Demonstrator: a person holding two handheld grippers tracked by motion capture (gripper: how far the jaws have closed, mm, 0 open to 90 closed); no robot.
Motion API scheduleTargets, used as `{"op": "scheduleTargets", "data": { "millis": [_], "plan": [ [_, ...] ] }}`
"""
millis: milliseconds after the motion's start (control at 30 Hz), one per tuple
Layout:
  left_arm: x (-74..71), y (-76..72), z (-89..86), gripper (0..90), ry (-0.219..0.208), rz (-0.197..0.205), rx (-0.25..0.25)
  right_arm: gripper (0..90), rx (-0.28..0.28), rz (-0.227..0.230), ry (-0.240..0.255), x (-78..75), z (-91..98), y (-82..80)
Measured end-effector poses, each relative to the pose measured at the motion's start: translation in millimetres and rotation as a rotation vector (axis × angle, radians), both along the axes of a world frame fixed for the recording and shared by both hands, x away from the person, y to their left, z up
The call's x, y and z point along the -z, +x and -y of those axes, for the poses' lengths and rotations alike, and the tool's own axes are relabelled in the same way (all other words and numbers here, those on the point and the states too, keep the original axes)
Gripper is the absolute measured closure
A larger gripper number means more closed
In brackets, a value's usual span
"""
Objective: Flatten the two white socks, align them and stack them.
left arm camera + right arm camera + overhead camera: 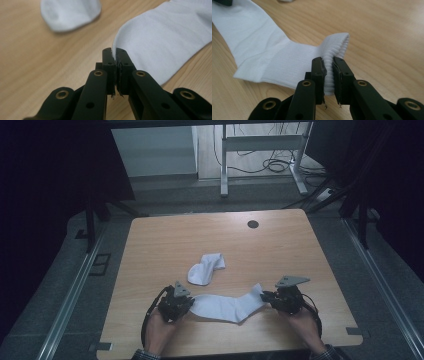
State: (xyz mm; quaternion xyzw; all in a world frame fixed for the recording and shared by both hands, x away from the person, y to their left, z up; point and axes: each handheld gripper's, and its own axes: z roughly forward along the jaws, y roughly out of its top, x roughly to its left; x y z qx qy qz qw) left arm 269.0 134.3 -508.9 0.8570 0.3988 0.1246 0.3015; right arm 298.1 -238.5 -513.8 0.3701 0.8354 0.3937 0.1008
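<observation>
Soft white ribbed-knit cloth sock [274,55] on smooth matt wood-grain table [280,250].

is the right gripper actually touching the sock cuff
Touching. In the right gripper view the right gripper has both jaws closed on the ribbed cuff of the stretched sock, and the fabric bunches between the pads with no gap.

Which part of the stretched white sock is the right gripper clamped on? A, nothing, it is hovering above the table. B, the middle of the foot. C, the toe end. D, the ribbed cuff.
D: in the right gripper view, the right gripper pinches the ribbed cuff of the stretched sock.
</observation>
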Motion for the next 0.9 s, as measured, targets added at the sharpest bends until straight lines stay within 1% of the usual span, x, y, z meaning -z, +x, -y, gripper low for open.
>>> {"op": "scheduleTargets", "data": {
  "millis": [100,167,267,300,367,400,467,533,600,667,800,900],
  "plan": [
    [10.9,0.1,-1.5,86.5,-0.006,-0.017,-0.009,78.2,0.005,-0.014,-0.017,9.8,-2.0,0.5],
    [14.9,1.1,-2.3,85.5,-0.013,-0.022,-0.013,77.2,0.010,-0.018,-0.028,14.5,-1.9,0.3],
    [16.4,1.5,-3.7,80.7,-0.027,-0.003,-0.023,75.4,0.018,-0.019,-0.033,17.1,-0.7,0.2],
    [16.6,1.5,-4.1,77.2,-0.040,0.005,-0.033,74.4,0.020,-0.018,-0.033,16.7,-0.1,0.0],
    [14.5,0.9,-6.8,66.1,-0.049,0.034,-0.047,70.2,0.020,-0.010,-0.037,15.1,0.5,-0.4],
    [13.3,0.6,-8.1,62.0,-0.053,0.043,-0.051,68.4,0.022,-0.005,-0.034,13.3,1.1,-0.7],
    [9.1,-0.6,-12.8,55.8,-0.071,0.070,-0.064,64.8,0.026,0.002,-0.031,9.9,3.0,0.0],
    [5.2,-1.2,-17.7,50.2,-0.078,0.087,-0.076,61.5,0.028,0.004,-0.023,5.4,5.6,1.9],
    [3.3,-0.3,-22.4,46.4,-0.080,0.096,-0.089,59.6,0.033,0.013,-0.020,0.6,7.5,3.8],
    [3.4,1.7,-26.8,42.3,-0.077,0.101,-0.104,58.3,0.030,0.011,-0.013,-4.3,8.6,6.2],
    [6.2,4.6,-35.0,39.6,-0.065,0.122,-0.131,57.9,0.028,0.015,-0.013,-8.6,7.5,9.9],
    [9.8,5.9,-41.6,37.3,-0.073,0.124,-0.153,57.6,0.026,0.015,-0.013,-9.6,6.5,14.1]
  ]
}}
